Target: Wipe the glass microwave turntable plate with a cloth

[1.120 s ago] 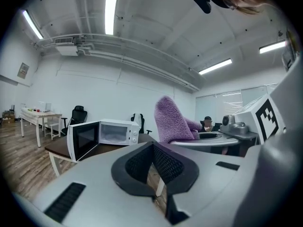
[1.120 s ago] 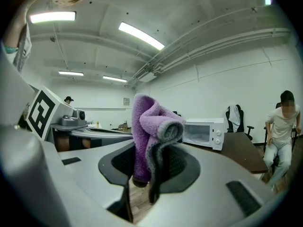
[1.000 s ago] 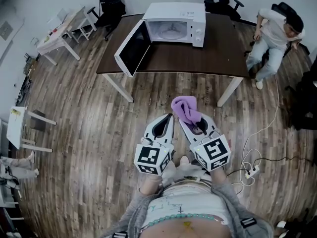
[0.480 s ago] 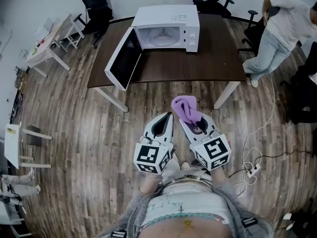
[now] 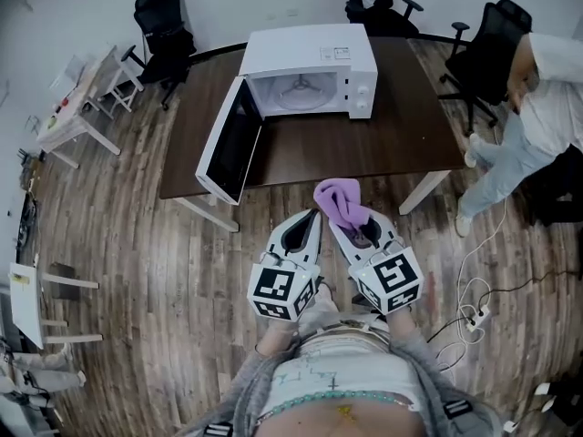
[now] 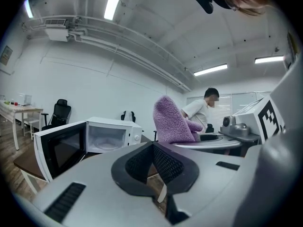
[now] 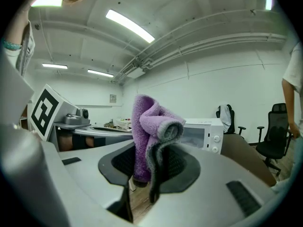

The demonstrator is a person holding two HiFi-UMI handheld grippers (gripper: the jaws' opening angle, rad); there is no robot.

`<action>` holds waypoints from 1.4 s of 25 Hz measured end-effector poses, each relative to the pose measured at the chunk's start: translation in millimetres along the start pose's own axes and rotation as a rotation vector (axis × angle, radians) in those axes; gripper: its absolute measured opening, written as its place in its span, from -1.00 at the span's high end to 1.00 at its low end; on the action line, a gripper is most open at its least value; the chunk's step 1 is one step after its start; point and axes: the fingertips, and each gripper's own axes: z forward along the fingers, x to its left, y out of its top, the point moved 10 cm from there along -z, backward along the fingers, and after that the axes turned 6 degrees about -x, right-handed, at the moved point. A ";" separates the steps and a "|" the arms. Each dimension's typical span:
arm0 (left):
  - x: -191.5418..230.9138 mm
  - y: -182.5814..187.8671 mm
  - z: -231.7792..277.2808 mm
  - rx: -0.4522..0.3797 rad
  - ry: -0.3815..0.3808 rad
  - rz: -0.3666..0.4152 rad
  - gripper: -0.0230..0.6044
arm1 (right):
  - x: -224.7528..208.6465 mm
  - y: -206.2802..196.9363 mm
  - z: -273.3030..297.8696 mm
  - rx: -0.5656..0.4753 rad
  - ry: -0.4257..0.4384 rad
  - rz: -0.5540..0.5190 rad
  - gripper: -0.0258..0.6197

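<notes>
Fingers of right gripper pinch bunched, fuzzy purple cloth.

Table: dark brown top, white legs, upper centre.
Office chairs: black, one upper left, one upper right.
Person: right edge, white top, jeans.
Side table: white, far left.
Power strip: lower right, on the wood floor.

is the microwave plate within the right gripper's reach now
Probably not yet: the right gripper, holding the cloth, is short of the table. The door stands open, though, and nothing blocks the plate.
</notes>
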 end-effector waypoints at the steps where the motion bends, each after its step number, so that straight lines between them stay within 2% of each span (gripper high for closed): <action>1: 7.2 0.6 3.0 0.005 -0.007 0.000 0.89 | -0.5 0.0 7.6 0.000 -0.006 0.004 0.56; 8: 46.1 3.4 18.1 0.026 -0.035 0.002 0.89 | -1.2 -4.7 47.4 0.007 -0.028 0.030 0.56; 17: 75.1 7.9 43.9 0.017 -0.026 -0.005 0.89 | -22.2 -4.4 83.6 0.022 -0.043 0.047 0.56; 35: 97.0 32.8 166.1 0.008 0.080 0.006 0.89 | -143.5 28.3 159.6 0.019 0.104 0.031 0.56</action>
